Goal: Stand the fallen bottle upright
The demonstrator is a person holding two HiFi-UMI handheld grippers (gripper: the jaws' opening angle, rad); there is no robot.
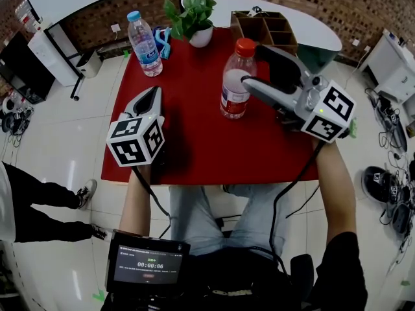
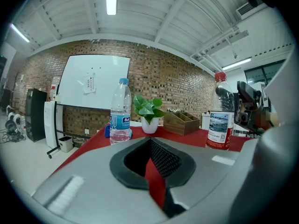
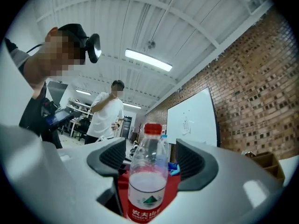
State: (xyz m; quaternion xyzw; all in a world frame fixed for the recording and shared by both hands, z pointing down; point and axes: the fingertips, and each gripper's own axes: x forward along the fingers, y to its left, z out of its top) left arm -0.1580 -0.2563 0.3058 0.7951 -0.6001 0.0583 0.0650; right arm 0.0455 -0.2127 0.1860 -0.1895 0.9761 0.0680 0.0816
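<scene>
Red-capped clear plastic bottle [image 1: 235, 83] stands upright near the middle of the red desk [image 1: 194, 141], between the spread jaws of the right tool [image 1: 251, 63], while the left tool [image 1: 154, 92], pressed together and empty, sits well apart.

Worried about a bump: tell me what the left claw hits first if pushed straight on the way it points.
Most likely the potted plant, which sits dead ahead of the left claw; the blue-capped bottle stands just left of that line. Depth is unclear.
</scene>
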